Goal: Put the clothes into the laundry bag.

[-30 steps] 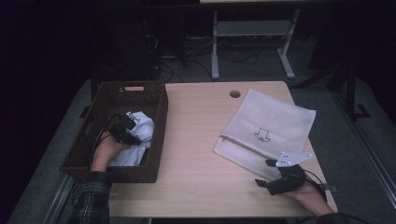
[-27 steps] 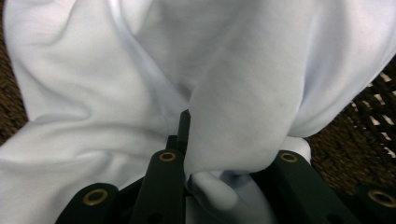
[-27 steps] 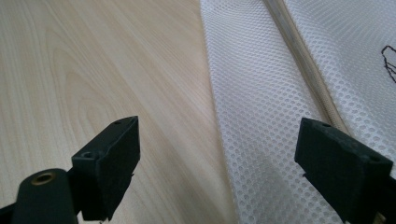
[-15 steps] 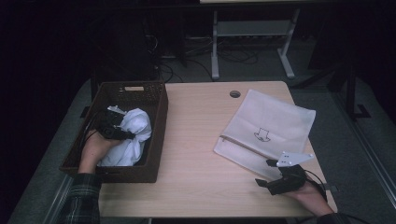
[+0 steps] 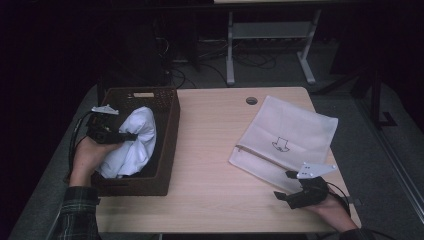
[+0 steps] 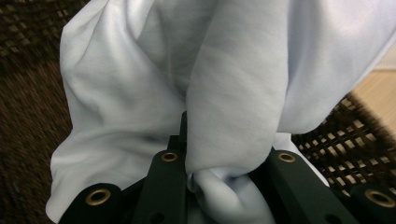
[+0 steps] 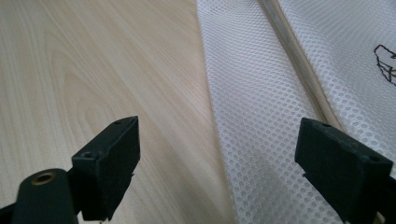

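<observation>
A white cloth (image 5: 134,145) hangs bunched over the dark woven basket (image 5: 169,145) at the table's left. My left gripper (image 5: 129,136) is shut on a fold of it, held above the basket's left side. In the left gripper view the cloth (image 6: 233,84) drapes over both jaws of the gripper (image 6: 229,163), pinched between them, with the basket weave (image 6: 28,116) behind. A white mesh zip bag (image 5: 290,135) lies flat at the right. My right gripper (image 5: 283,185) rests near its front corner, open and holding nothing. In the right gripper view that gripper (image 7: 233,140) straddles the bag's edge (image 7: 261,102).
The bag's zipper (image 7: 299,65) runs along its near side, and a small black print (image 5: 281,144) marks its middle. Bare wooden tabletop (image 5: 210,150) lies between basket and bag. A cable hole (image 5: 251,100) sits near the far edge. Desk legs and cables stand beyond the table.
My left gripper has risen and shifted left with the cloth, pulling more of it up out of the basket. The right gripper has stayed put.
</observation>
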`<state>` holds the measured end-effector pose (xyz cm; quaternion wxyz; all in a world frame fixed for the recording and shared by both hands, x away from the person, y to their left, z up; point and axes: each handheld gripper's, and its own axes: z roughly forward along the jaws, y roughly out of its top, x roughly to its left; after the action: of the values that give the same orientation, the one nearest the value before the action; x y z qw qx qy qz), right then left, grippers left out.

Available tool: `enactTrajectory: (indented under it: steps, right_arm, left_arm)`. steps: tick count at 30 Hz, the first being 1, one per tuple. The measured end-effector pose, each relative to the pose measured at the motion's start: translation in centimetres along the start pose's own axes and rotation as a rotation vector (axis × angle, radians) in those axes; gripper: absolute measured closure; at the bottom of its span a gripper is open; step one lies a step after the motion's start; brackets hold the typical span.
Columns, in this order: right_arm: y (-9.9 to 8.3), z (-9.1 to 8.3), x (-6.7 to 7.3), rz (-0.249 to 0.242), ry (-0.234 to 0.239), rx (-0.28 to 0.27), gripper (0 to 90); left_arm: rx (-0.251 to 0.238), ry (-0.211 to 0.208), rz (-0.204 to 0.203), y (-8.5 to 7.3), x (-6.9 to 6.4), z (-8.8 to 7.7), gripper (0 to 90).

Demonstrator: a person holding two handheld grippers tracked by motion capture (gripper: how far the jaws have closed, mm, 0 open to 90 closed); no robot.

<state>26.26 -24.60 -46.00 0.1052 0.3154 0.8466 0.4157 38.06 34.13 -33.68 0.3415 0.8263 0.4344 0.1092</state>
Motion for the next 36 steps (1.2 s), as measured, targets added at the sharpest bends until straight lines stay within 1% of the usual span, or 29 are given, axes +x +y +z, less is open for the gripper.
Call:
enactTrajectory:
  steps: [5,14,18,23,33,36]
  right_arm:
    - [0.0,0.0,0.0,-0.001,0.000,0.000,13.5]
    - [0.0,0.0,0.0,0.001,0.000,-0.002,13.5]
    - [0.0,0.0,0.0,0.002,-0.001,-0.001,13.5]
    - [0.0,0.0,0.0,0.003,-0.002,-0.001,13.5]
    - [0.0,0.0,0.0,0.005,-0.005,-0.004,13.5]
    - [0.0,-0.1,0.0,0.004,-0.006,-0.004,13.6]
  left_arm:
    - [-0.045,-0.007,0.005,0.9,-0.2,-1.6,75.3]
    - [-0.079,-0.024,0.040,2.8,-1.2,-3.5,75.2]
    - [-0.093,-0.034,0.063,3.6,-1.9,-4.4,75.2]
    - [-0.117,-0.054,0.084,4.9,-3.1,-5.3,75.2]
    - [-0.146,-0.091,0.174,7.1,-6.6,-5.8,75.1]
    - [-0.151,-0.098,0.209,7.9,-7.9,-5.7,75.2]
